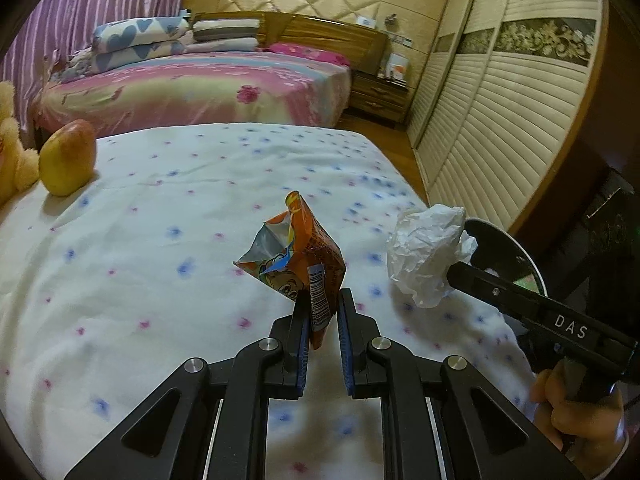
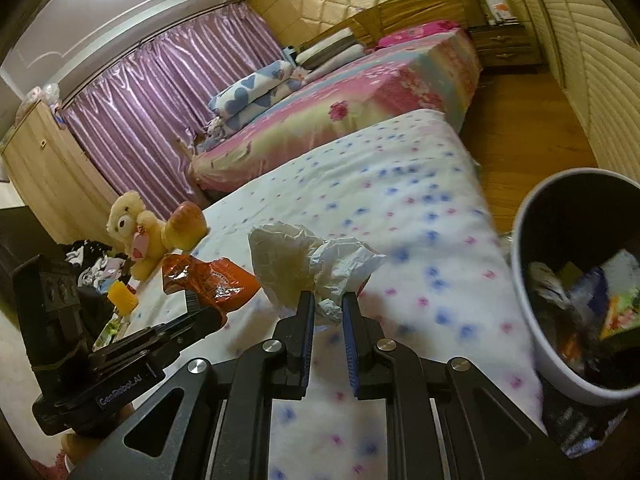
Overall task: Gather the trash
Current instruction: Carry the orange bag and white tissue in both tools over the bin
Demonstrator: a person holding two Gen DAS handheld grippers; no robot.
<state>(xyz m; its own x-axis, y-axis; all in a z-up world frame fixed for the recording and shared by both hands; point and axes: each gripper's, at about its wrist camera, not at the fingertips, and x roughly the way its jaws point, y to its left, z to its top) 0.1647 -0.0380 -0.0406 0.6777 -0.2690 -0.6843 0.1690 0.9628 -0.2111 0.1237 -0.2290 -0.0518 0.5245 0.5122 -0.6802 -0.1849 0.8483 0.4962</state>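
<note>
My left gripper (image 1: 323, 304) is shut on an orange snack wrapper (image 1: 298, 248) and holds it above the white flowered cloth (image 1: 160, 240). My right gripper (image 2: 326, 306) is shut on a crumpled white paper (image 2: 308, 264), also lifted off the cloth. The paper shows in the left wrist view (image 1: 428, 252) at the right, held by the right gripper's black body (image 1: 528, 308). The wrapper shows in the right wrist view (image 2: 212, 284) at the left. A white trash bin (image 2: 536, 320) with a dark inside holds several pieces of trash at the right, beside the cloth's edge.
An apple (image 1: 68, 158) and a cream teddy bear (image 2: 134, 232) sit at the cloth's far left. A bed (image 1: 192, 88) with pillows stands behind. A louvered wardrobe (image 1: 500, 120) and wooden floor (image 2: 528, 132) lie to the right.
</note>
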